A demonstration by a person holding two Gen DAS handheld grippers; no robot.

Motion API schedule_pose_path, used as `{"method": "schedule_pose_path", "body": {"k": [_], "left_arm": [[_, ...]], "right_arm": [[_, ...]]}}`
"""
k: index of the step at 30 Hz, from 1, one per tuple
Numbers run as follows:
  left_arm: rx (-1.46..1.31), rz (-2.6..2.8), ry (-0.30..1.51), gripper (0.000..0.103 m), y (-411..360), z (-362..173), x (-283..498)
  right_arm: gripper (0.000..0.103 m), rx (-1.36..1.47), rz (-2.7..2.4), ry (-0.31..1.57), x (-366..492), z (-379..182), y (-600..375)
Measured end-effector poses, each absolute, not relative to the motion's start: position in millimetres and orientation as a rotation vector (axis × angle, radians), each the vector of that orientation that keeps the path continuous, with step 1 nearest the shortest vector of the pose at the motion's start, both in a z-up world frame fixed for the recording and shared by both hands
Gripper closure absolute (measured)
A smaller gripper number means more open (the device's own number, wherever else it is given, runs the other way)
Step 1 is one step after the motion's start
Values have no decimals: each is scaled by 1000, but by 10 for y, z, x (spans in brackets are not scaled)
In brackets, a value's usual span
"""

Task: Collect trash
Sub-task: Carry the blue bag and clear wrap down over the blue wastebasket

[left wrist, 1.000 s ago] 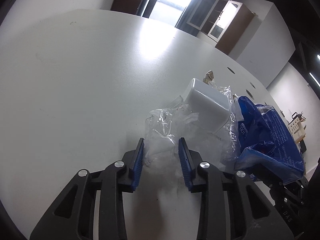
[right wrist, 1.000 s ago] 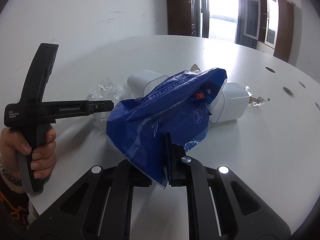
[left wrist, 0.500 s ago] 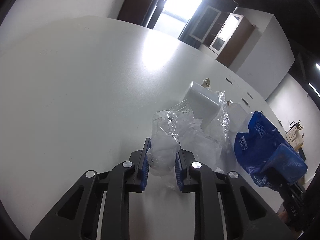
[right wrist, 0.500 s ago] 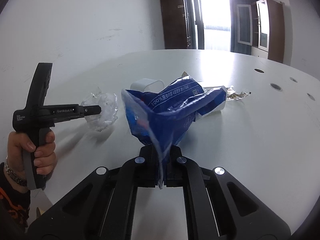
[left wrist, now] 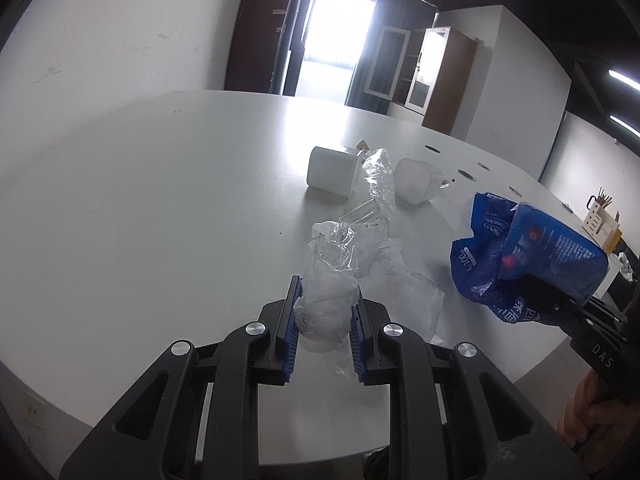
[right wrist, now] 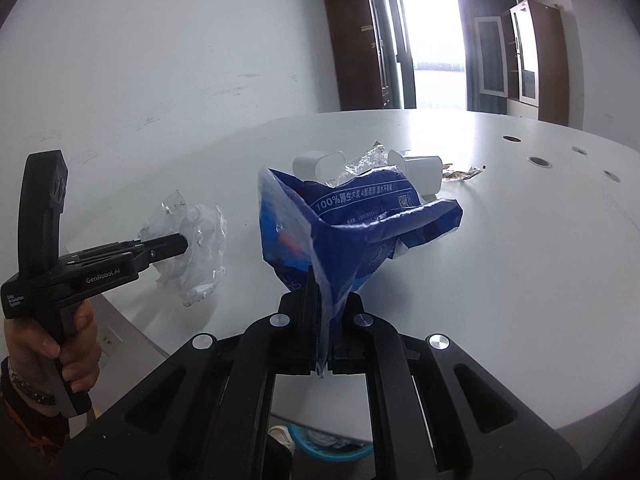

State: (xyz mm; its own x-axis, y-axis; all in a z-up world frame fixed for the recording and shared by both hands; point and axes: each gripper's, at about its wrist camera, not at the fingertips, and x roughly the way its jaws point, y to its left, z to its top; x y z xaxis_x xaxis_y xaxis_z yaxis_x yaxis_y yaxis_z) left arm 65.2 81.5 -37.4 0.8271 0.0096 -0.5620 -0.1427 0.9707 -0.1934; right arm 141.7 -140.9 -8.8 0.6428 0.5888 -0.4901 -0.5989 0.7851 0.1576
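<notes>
My left gripper (left wrist: 324, 312) is shut on a crumpled clear plastic wrap (left wrist: 344, 264) and holds it above the white table (left wrist: 160, 200); the wrap also shows in the right wrist view (right wrist: 192, 248) at the left gripper's tip (right wrist: 176, 244). My right gripper (right wrist: 324, 320) is shut on a blue plastic package (right wrist: 352, 232), lifted off the table; it also shows at the right of the left wrist view (left wrist: 532, 252). Two white plastic containers (left wrist: 332, 172) (left wrist: 414, 180) lie on their sides further back, with a foil wrapper (right wrist: 460, 174) beside them.
The table has several round cable holes (right wrist: 538, 161) at the right. Its near edge runs just below both grippers. A blue bin (right wrist: 320, 446) with trash sits on the floor under the table edge. Cabinets (left wrist: 420, 72) and a bright doorway stand behind.
Both grippers have risen and pulled back toward the table edge, carrying the clear wrap and the blue package away from the white containers.
</notes>
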Motion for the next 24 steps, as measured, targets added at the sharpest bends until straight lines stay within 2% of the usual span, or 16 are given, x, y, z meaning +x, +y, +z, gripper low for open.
{"method": "schedule_pose_path", "body": {"k": [24], "left_arm": [[-206, 55, 591, 82, 442, -457, 226]], "right_arm": [[101, -38, 765, 601, 666, -300, -1612]]}}
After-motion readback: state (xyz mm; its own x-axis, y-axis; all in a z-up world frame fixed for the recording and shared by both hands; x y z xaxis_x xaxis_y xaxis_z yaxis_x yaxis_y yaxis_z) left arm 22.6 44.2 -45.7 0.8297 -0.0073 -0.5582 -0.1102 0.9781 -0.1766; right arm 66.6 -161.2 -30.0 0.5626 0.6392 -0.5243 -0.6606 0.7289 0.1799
